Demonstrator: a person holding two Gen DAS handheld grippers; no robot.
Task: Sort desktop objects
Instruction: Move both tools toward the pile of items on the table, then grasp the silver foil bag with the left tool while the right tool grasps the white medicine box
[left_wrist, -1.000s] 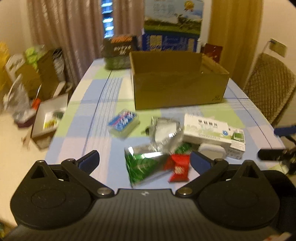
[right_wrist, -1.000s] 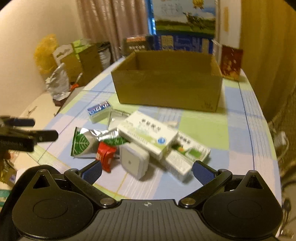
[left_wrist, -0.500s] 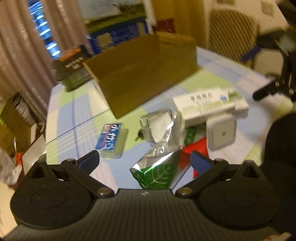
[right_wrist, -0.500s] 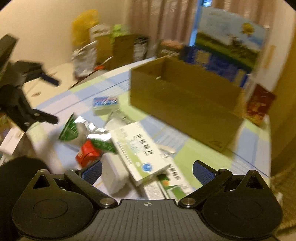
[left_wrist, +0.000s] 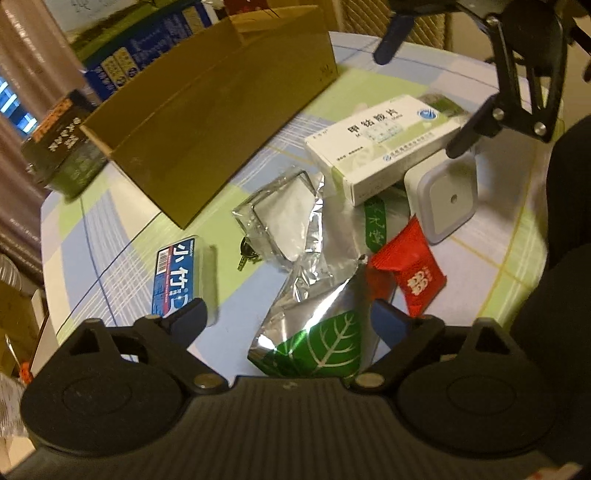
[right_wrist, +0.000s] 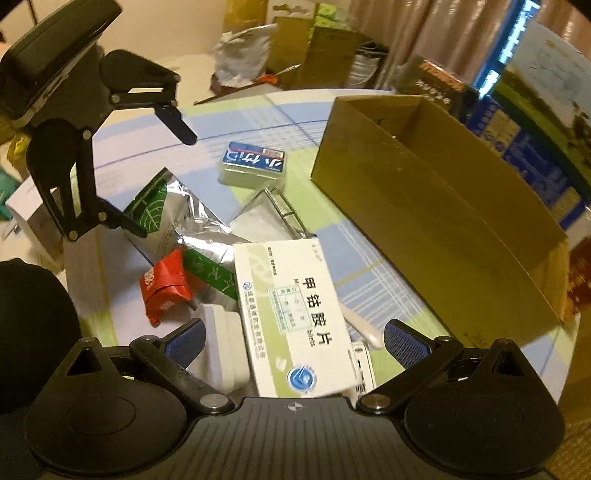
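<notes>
Left tongs (left_wrist: 284, 319): wide open, empty, straddling the foil pouch (left_wrist: 317, 332). Right tongs (right_wrist: 293, 338): wide open, empty, over the pill box (right_wrist: 291, 314). Clutter piled near the carton (right_wrist: 443, 206), likely the sorting bin, on the checked surface (left_wrist: 110, 236).

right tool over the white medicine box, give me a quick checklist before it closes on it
1. Right tool open: ok.
2. White medicine box between its fingers: ok.
3. Box free of clutter: not ok, it rests on the white square device and the green strip.
4. Fingers low enough to grip: cannot tell.
5. Left tool out of the way: ok, open over the green leaf foil pouch.
6. Cardboard box open on top: ok.
</notes>
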